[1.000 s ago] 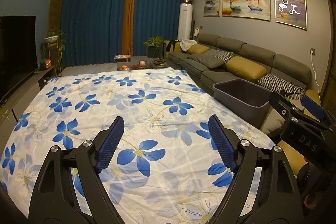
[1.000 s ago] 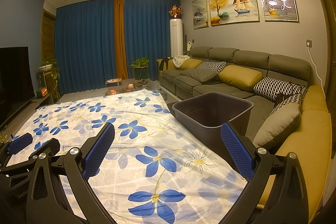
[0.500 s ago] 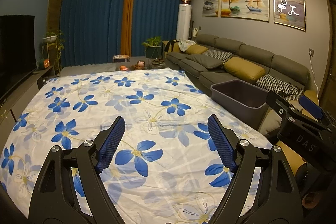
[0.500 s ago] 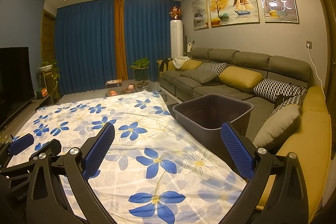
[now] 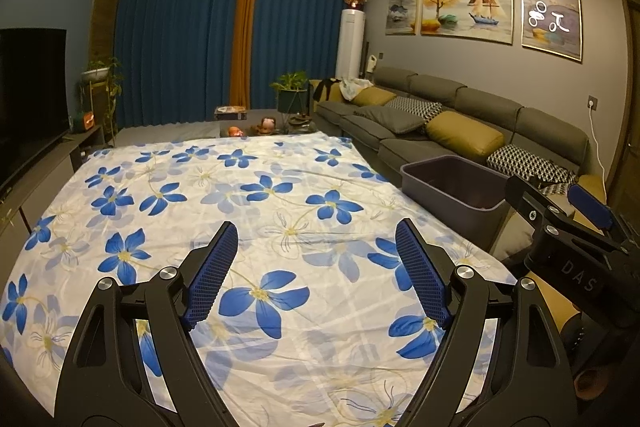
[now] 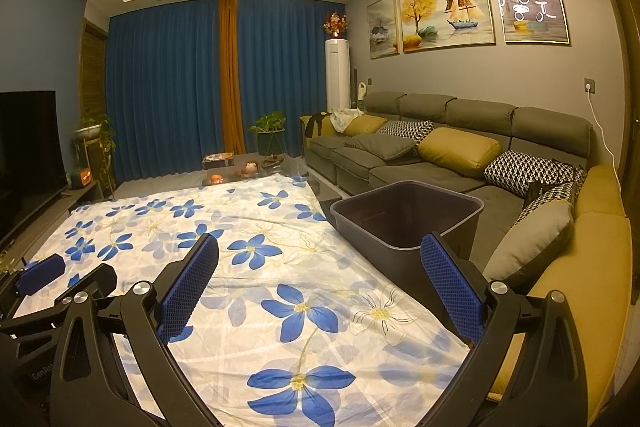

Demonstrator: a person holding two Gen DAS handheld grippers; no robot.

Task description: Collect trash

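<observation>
Readable text: "DAS" is showing in pale letters on the black body of the right gripper (image 5: pixel 560 211), at the right edge of the left wrist view. A partial "CenRob" is showing on the left gripper's body at the lower left edge of the right wrist view. No other legible writing.

Left gripper (image 5: pixel 316 267) is sitting wide open at lower centre of its view, nothing between the jaws. Its fingers (image 5: pixel 212 275) are carrying blue pads with a fine waffle grid on matte black frames with round silver bolts. Right gripper (image 6: pixel 320 279) is also standing wide open and holding nothing, same build.

Both are hanging over a floral sheet (image 5: pixel 240 195): white cloth, lightly wrinkled, printed with blue 5-petal flowers and pale outlined ones, filling the centre of both views.

Bin (image 6: pixel 404 215) is sitting at centre right of the right wrist view, at the sheet's right edge, just in front of the sofa (image 6: pixel 460 131). It's a dark grey smooth plastic tub, rectangular with rounded corners and a rolled rim; what shows of its inside is bare. No loose trash is showing on the sheet.

Sofa is grey fabric with mustard and black-and-white patterned cushions. 3 framed paintings (image 6: pixel 448 11) are hanging above it, upper right.

Versus the earlier frames: nothing is differing, both grippers are staying put, and jaw spread is unchanged.
</observation>
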